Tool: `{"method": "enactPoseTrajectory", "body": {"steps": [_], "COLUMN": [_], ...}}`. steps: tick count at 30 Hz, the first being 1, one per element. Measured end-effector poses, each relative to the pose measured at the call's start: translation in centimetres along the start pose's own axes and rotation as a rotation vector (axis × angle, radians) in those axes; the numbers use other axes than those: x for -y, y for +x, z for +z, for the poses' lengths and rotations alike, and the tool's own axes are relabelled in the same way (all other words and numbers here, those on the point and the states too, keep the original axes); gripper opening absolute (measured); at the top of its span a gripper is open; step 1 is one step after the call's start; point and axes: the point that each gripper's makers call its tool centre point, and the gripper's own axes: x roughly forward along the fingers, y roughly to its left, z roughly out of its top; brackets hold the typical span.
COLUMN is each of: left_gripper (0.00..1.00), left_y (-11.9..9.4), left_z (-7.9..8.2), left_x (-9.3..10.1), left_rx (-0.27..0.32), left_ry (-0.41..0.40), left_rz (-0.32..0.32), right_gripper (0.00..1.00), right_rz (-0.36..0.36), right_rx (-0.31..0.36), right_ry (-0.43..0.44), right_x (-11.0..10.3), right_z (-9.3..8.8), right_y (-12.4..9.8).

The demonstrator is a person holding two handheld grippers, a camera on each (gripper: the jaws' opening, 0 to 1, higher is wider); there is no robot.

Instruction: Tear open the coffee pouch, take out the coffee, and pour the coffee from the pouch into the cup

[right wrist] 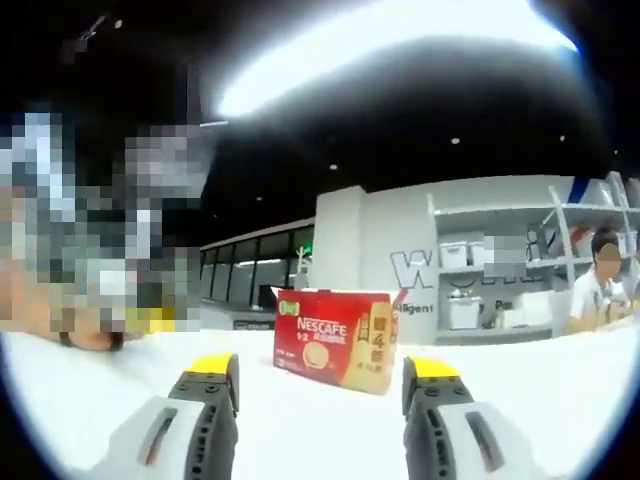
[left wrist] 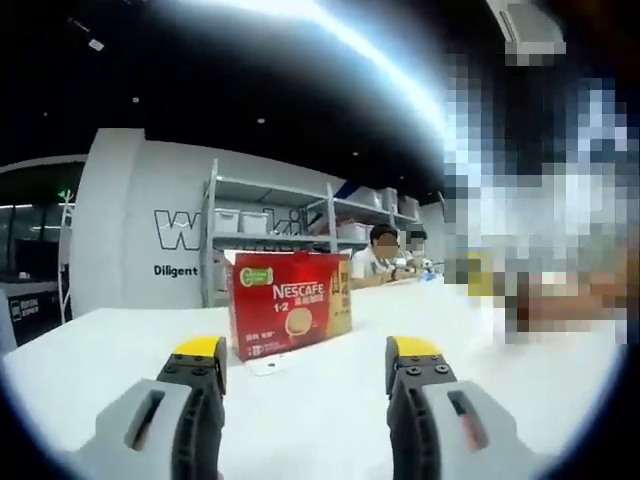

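Lying before coffee box (left wrist: 291, 303): white scrap (left wrist: 268, 368).

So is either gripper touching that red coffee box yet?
Apart. In the left gripper view, bare white table lies between the open left gripper and the red coffee box; the right gripper view shows the same gap for the right gripper.

White table (left wrist: 420, 340), flat and bare at the near side. Standing on it, a red coffee box (left wrist: 290, 304), with a small white scrap (left wrist: 268, 368) just beside its base.
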Motion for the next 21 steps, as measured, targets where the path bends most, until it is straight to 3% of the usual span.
{"method": "enactPoseTrajectory", "body": {"steps": [5, 10, 21], "left_gripper": [0.66, 0.66, 0.65], "left_y": [0.2, 0.7, 0.3], "left_z": [-0.2, -0.7, -0.4], "left_x": [0.6, 1.2, 0.1], "left_rx": [-0.017, -0.042, -0.021], "left_ry": [0.009, 0.031, -0.007], "left_rz": [-0.010, -0.030, 0.005], "right_gripper": [0.65, 0.65, 0.65], "right_rz": [0.005, 0.018, 0.022], "right_rx": [-0.027, -0.036, -0.029], "right_ry": [-0.017, -0.040, -0.030], "right_x": [-0.4, 0.5, 1.9], "right_z": [-0.4, -1.0, -1.4], "right_y": [0.1, 0.6, 0.8]}}
